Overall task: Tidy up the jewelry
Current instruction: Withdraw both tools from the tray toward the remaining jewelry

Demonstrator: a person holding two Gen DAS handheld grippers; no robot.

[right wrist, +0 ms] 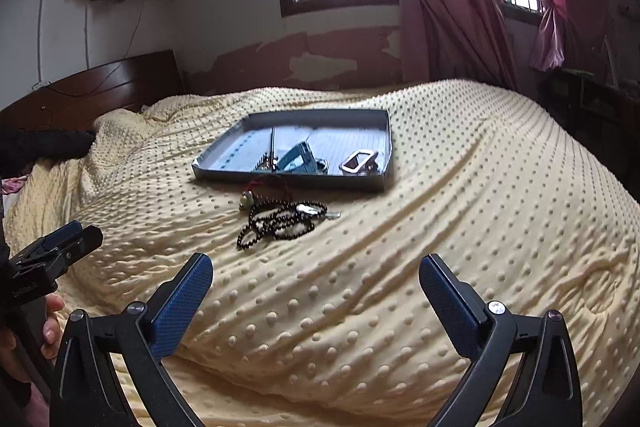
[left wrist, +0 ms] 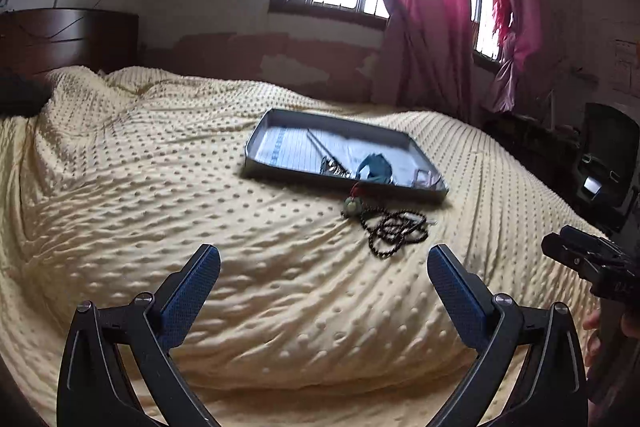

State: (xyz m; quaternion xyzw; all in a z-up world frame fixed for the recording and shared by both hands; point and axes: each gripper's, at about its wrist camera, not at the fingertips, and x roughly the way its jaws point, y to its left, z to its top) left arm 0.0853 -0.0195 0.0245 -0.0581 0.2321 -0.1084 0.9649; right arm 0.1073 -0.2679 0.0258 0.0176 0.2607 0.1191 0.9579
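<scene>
Open bedspread [right wrist: 440,211] ahead, bead necklace [right wrist: 276,223] just before tray [right wrist: 288,183], nothing between

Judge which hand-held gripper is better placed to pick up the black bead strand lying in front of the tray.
Right, marginally. The bead strand lies nearly dead ahead of the right hand-held gripper; from the left hand-held gripper it sits off to the right. Both are open and empty, short of the strand.

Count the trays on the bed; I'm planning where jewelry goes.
1: the grey tray sits mid-bed, just beyond the black bead necklace.
</scene>
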